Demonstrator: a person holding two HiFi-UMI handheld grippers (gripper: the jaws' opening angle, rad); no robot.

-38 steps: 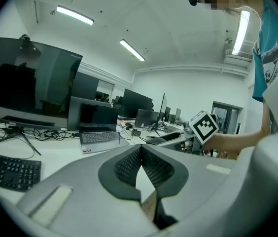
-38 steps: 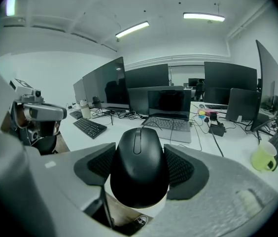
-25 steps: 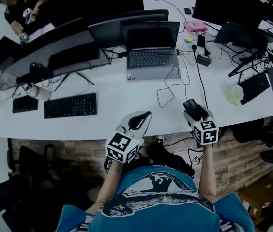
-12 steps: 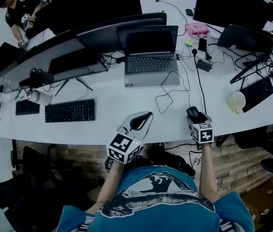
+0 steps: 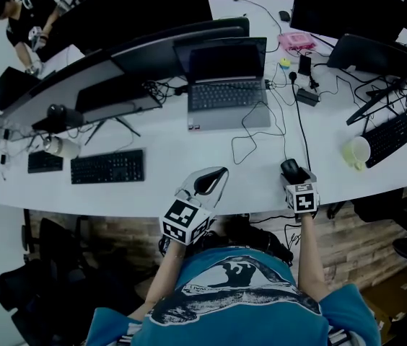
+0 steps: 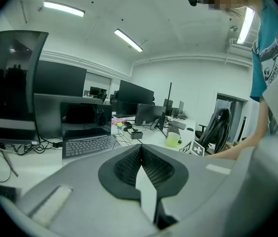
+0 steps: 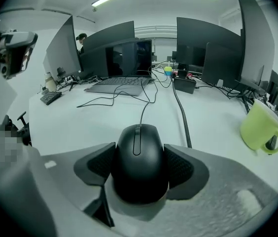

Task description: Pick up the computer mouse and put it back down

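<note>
Grips computer mouse (image 7: 139, 164) by its flanks in right gripper (image 7: 138, 152), lower centre; long axis up-frame, along jaws. Holds left gripper (image 6: 140, 154) closed, empty.

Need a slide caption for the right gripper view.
Right gripper shut on the black wired mouse; white desk and green mug beyond.

Teal printed T-shirt (image 5: 239, 301), grey left gripper (image 5: 214, 176) and right gripper (image 5: 291, 171) with black-and-white marker cubes (image 5: 183, 218)

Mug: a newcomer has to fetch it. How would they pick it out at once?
On the long white desk, go to the right end, where a black keyboard lies askew. Just left of it stands the mug, the only pale green thing among black cables and screens.
</note>
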